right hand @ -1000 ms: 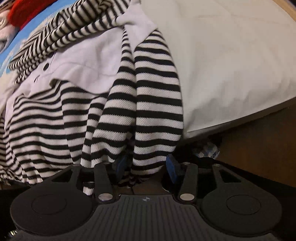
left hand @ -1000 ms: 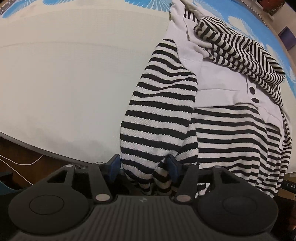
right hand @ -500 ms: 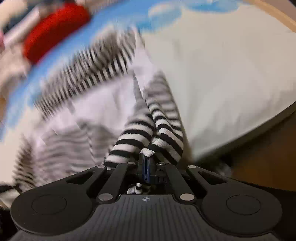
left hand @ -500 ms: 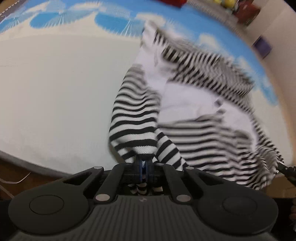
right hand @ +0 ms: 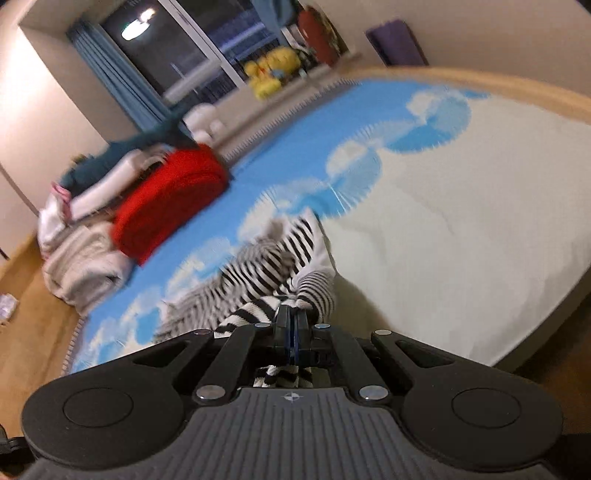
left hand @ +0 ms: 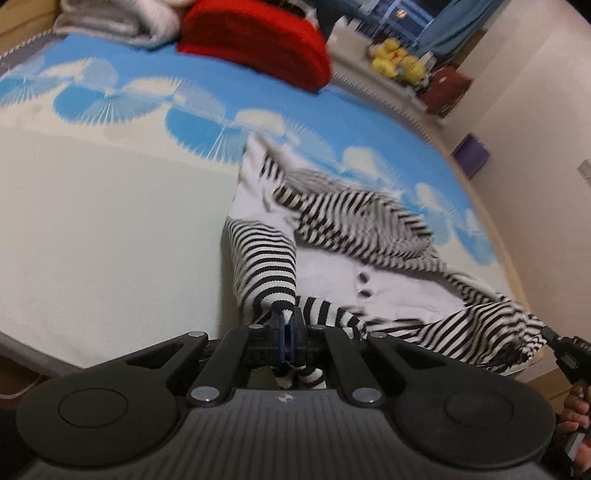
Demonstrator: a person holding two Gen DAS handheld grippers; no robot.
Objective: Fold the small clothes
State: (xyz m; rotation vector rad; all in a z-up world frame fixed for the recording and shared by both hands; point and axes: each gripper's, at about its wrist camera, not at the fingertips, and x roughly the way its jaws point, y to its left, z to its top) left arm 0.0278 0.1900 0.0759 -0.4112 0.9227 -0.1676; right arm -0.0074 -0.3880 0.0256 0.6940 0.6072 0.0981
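A black-and-white striped garment (left hand: 347, 236) with a white button panel lies crumpled on the bed. My left gripper (left hand: 286, 325) is shut on its near striped edge and holds it raised off the bed. My right gripper (right hand: 293, 328) is shut on another part of the striped garment's (right hand: 266, 266) near edge. The right gripper also shows at the right edge of the left wrist view (left hand: 565, 350), holding the far corner of the hem.
The bed (left hand: 92, 229) has a cream sheet with a blue-and-white cloud pattern further back. A folded red garment (left hand: 258, 40) and pale folded clothes (left hand: 114, 18) lie at the far end. Yellow plush toys (left hand: 399, 62) sit on a ledge beyond. The bed's wooden edge runs along the right.
Both grippers have shut on the garment's near edge and lifted it up and back. The cameras now look further across the bed.
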